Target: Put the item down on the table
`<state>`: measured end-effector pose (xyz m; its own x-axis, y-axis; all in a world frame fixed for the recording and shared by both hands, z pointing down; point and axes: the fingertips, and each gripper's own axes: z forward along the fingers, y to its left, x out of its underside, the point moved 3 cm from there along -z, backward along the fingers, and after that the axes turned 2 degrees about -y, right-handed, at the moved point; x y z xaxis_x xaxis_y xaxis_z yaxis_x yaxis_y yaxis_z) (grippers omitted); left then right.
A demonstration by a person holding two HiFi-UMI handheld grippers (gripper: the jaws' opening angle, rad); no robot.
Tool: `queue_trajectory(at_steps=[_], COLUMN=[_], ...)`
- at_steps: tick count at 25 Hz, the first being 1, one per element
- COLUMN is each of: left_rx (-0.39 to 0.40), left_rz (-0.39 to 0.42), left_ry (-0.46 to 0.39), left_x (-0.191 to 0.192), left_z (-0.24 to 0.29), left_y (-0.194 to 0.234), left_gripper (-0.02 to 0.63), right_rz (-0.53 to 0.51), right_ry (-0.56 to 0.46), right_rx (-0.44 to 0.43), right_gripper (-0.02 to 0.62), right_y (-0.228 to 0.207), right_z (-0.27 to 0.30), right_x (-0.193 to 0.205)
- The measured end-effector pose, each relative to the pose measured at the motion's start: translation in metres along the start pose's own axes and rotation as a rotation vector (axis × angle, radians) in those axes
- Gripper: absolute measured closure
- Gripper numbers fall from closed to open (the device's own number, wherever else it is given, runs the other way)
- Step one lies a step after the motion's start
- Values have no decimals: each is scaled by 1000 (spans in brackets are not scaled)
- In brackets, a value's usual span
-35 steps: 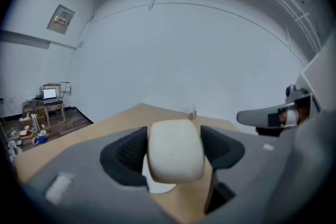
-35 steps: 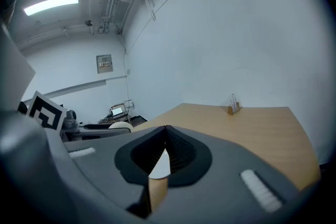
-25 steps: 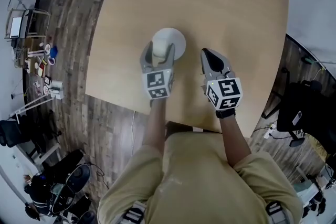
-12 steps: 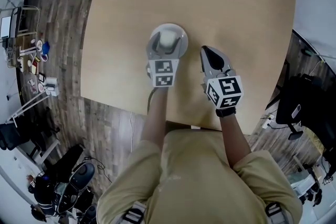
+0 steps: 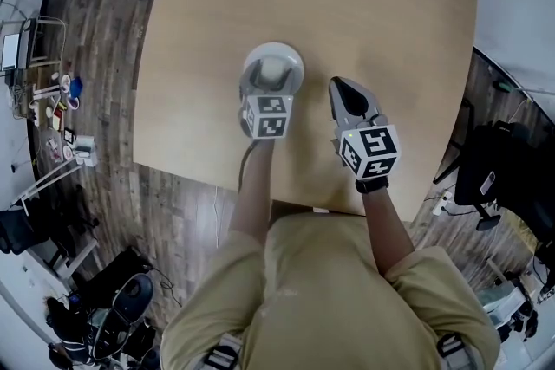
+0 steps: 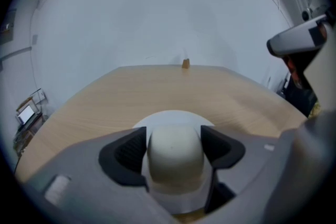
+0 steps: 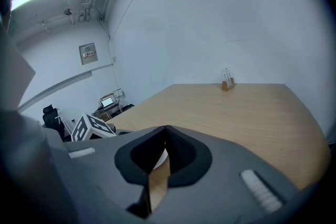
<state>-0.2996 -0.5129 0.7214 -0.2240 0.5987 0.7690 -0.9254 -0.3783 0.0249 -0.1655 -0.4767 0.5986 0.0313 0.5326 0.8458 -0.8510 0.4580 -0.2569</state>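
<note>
The left claw has swung in since a second ago and is now over the middle of the white disc.
It is closed snugly on the cream round item, with one pad on each side. The item sits right over the disc on the table. I cannot tell if it is resting down. The right claw, just right of the disc, is pressed together with nothing in it.
</note>
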Motion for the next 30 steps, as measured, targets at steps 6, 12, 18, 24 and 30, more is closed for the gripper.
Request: queue_trajectory(at_steps=[6,12,18,24,30], left_rx=[-34,-79,-117,-135,-177], left_rz=[9,-22,-44,-41,-47], left_ry=[-81,-171,-300,-404,-490], left_x=[-29,-71,-105,-125,-131], left_z=[-32,-102,-174,-236,-281], left_y=[-7,-29,-71,-120,-157], left_gripper=[233,266,399,500,603], right_rz=[-6,-33,-55,-77,-118], right_ry=[-35,-108,-203,-286,-339], right_rx=[-24,-38,-43,-67,-112], right_gripper=[589,589,589,589,589], right_y=[0,7,0,-1,9], right_z=[-33,-87,-146,-195,-232], right_x=[-10,-30,-53,-70,-79])
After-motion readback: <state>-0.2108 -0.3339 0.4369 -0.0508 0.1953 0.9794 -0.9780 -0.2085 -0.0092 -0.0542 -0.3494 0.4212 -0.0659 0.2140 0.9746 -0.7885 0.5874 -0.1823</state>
